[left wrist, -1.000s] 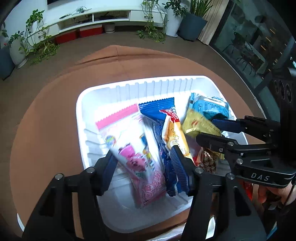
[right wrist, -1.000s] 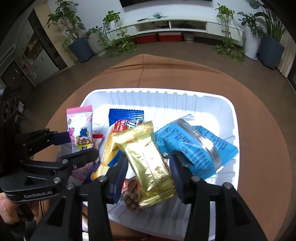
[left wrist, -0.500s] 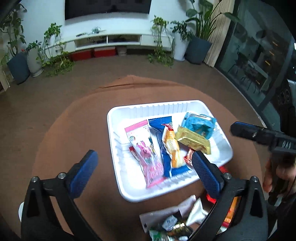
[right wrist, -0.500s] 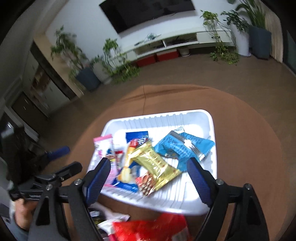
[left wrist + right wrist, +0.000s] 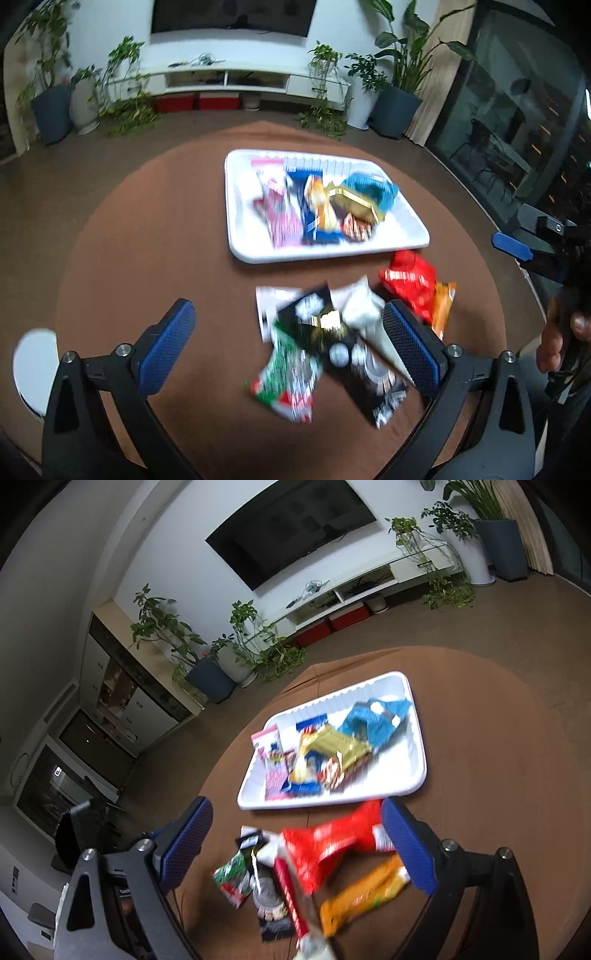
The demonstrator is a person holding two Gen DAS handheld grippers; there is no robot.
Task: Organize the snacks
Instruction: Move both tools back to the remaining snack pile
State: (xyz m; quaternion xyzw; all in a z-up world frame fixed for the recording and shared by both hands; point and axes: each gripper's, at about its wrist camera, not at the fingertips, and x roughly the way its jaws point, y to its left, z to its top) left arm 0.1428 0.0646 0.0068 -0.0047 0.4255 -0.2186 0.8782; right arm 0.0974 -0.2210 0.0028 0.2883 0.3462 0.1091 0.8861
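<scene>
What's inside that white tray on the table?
The white tray holds a pink packet, a blue one with an orange-yellow packet on it, a gold bar, a light-blue bag and a partly covered reddish packet. Anything beneath them is hidden.

Your loose snack packets (image 5: 332,339) at six o'clock smear with motion blur, their print unreadable. The tray's (image 5: 415,738) wrappers overlap, hiding the lower ones. At three o'clock, the right gripper (image 5: 511,246) is cut off.

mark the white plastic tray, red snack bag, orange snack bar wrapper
white plastic tray (image 5: 332,254): left wrist view, bare near rim.
red snack bag (image 5: 325,849): right wrist view, middle of bag.
orange snack bar wrapper (image 5: 362,897): right wrist view, middle of wrapper.
</scene>
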